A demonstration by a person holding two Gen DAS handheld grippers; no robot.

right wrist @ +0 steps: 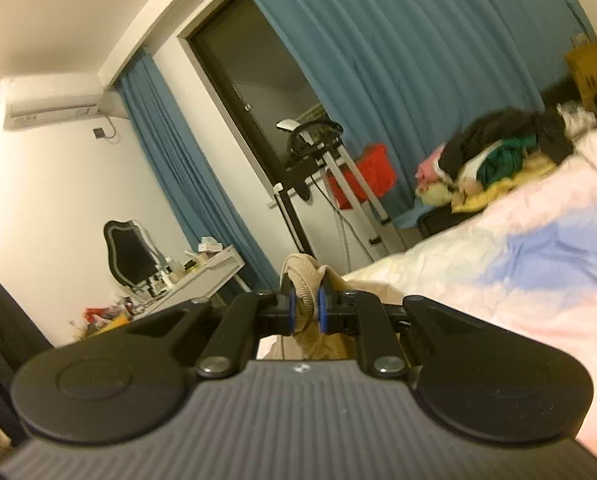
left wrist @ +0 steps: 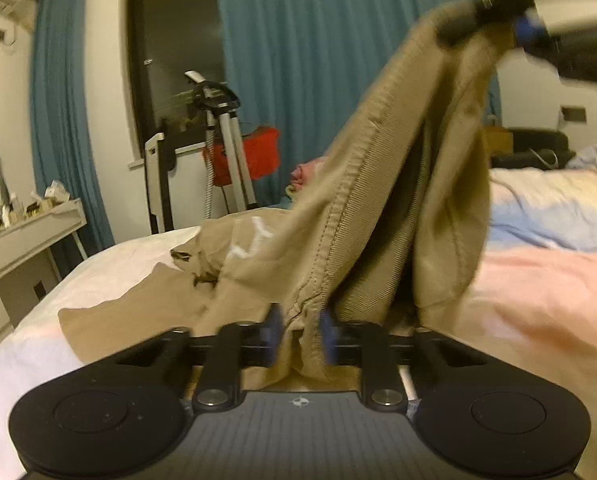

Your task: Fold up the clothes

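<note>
Tan fabric fills the foreground of the left wrist view: a khaki garment [left wrist: 338, 208], corduroy-like with a stitched seam, rises from the bed [left wrist: 118, 264] in a tall tent. Its lower part lies rumpled on the pale sheet, and its top hangs from the right gripper [left wrist: 494, 20] high at the upper right. The left gripper [left wrist: 298, 332] is clenched on a bunched seam at the near bottom, blue pads pressing the cloth from both sides. From its own camera, the right gripper [right wrist: 304, 308] is likewise clamped on a ridged fold of the garment [right wrist: 302, 280].

Judging by this, the step in hand is the two-point pick-up: both claws hold an edge and the cloth is lifted between them. The next move probably calls for drawing the two held points apart to pull the fabric taut, then laying it flat.

Open sheet lies left and right of the garment. The bed's left edge drops toward a desk [left wrist: 30, 224], and a heap of clothes [right wrist: 494, 156] occupies the far corner, so the middle offers the most room.
</note>
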